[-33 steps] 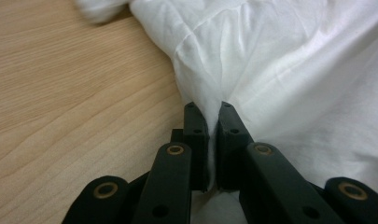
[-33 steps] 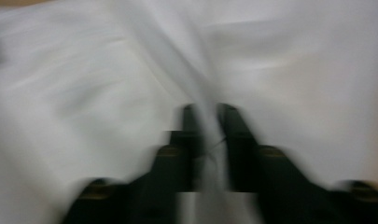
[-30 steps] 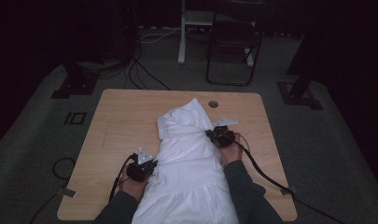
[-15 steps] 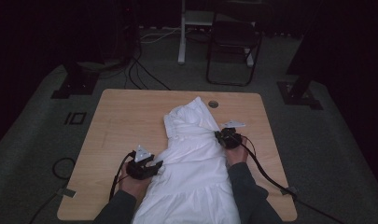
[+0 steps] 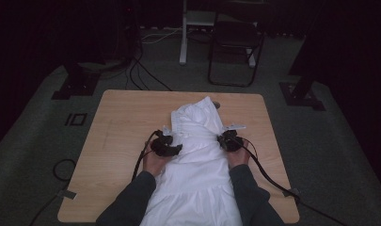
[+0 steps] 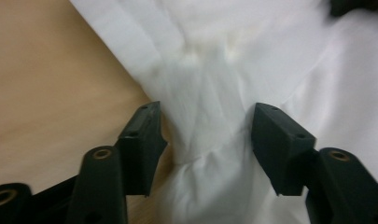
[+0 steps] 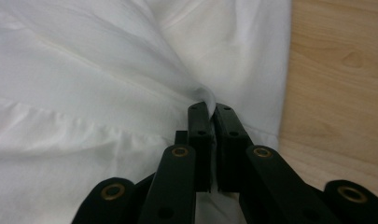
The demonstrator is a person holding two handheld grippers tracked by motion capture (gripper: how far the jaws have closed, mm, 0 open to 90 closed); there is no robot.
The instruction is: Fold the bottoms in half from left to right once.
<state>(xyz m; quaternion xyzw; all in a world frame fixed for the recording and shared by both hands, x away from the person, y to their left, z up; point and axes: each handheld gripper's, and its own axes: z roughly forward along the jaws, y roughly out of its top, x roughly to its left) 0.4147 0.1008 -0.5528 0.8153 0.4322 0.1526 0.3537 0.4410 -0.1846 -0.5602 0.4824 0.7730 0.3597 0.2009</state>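
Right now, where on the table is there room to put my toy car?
The table is bare wood on its left side, between the left edge and the white dress. A narrower bare strip runs along the right edge, beside the right tongs. The middle is crowded: the dress and both hands.

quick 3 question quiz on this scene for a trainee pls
1. True or false: the right hand-held gripper is shut on the white garment.
2. How do the left hand-held gripper jaws stand: A) apart, with cloth between them, B) clamped shut, C) over bare wood?
3. What does the garment lie on?

Key: 1. True. 2. A. 3. The wooden table, its near end hanging over the edge towards the person.
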